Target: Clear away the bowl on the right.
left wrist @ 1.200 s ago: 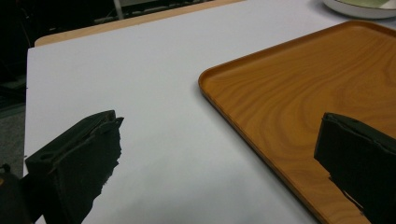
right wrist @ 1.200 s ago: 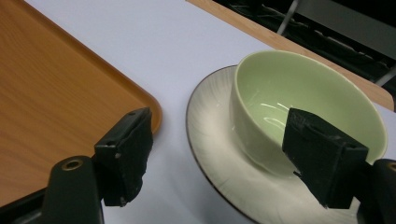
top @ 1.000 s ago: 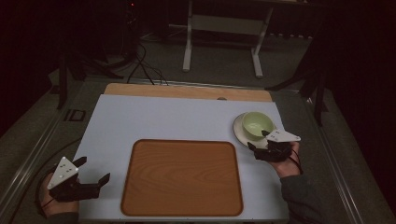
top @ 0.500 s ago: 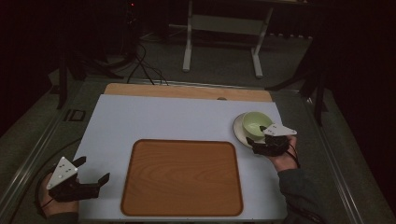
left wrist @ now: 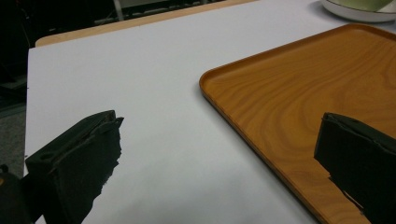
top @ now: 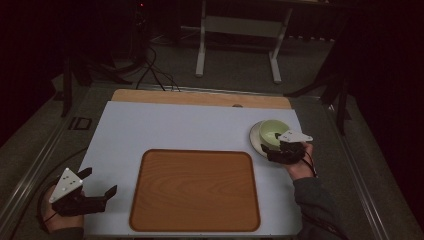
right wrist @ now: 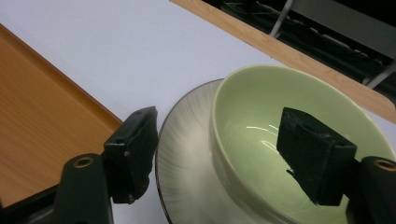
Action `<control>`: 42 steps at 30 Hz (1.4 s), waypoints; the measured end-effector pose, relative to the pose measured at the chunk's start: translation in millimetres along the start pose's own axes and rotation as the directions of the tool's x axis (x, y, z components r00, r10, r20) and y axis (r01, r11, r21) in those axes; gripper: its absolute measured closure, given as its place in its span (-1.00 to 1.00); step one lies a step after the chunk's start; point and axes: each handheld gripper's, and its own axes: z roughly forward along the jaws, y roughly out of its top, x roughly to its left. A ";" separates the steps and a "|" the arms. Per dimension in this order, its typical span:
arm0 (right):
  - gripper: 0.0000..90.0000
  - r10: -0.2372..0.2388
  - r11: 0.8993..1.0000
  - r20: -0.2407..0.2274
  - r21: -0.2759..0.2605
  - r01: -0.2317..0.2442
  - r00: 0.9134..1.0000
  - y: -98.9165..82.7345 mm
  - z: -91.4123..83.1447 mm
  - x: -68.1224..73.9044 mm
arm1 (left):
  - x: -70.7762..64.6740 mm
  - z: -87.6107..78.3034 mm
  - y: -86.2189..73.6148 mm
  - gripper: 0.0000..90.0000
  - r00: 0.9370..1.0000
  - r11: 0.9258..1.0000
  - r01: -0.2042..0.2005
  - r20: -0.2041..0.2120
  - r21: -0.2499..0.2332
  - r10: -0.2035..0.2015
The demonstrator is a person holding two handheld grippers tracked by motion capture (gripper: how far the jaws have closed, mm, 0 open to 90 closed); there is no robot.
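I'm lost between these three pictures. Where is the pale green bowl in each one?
High view: the green bowl sits on a white plate at the table's right, just ahead of the right tongs.
Left gripper view: only its edge peeks in at the top right corner.
Right gripper view: large at centre right, between the open jaws.
Shared landmark: the wooden tray.

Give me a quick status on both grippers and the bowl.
Left gripper open, idle beside tray. Right gripper open, jaws straddling green bowl rim. Bowl sits on plate. Nothing in the way.
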 end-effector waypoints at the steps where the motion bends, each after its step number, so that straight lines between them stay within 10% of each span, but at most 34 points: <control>1: -0.35 0.000 1.000 0.000 0.000 0.000 1.000 0.0 0.0 0.0 | 0.0 0.0 0.0 -0.99 1.000 1.000 0.000 0.000 0.000 0.000; 42: 0.44 -0.051 0.986 -0.002 0.158 0.051 0.999 0.0 36.7 0.9 | 1.5 -1.0 -0.9 -0.99 1.000 1.000 0.015 -0.001 -0.011 -0.015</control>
